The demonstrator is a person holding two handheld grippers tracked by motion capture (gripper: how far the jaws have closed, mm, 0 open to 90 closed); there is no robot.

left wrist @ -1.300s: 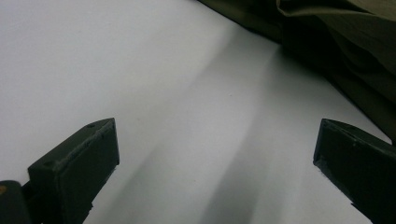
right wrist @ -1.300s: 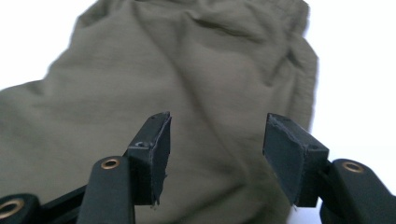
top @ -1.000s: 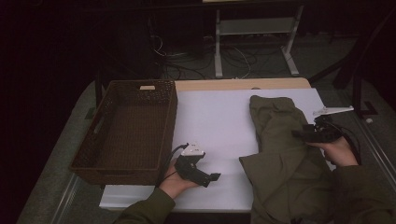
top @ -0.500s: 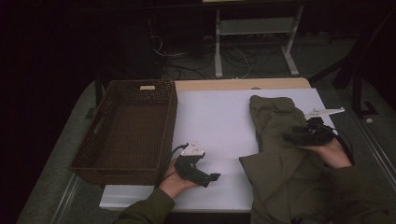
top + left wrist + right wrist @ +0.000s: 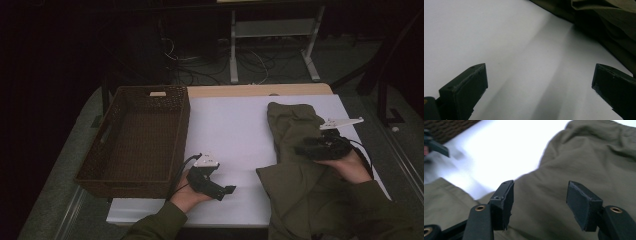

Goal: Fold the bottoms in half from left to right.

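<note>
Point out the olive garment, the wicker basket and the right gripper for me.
olive garment (image 5: 292, 122): high view, upper folded part.
wicker basket (image 5: 181, 135): high view, right wall.
right gripper (image 5: 540, 200): right gripper view, gap midway between its open jaws, over the cloth.

A: From where does the high view look?

B: From above the person's side, forward and down over the whole white-covered surface (image 5: 235, 125), with the dark brown woven basket (image 5: 135, 140) at left and the floor beyond.

A: And the other 2?

B: The left gripper view sits low and very near the surface, looking between its 2 wide-apart black jaws toward the crumpled olive-green cloth garment (image 5: 609, 22) at its upper right. The right gripper view hangs close over that garment (image 5: 574, 165), looking past its 2 jaws toward the basket (image 5: 446, 127) in its top left corner.

A: What do they share?

B: All 3 take in the garment (image 5: 300, 165) and the white surface.
</note>
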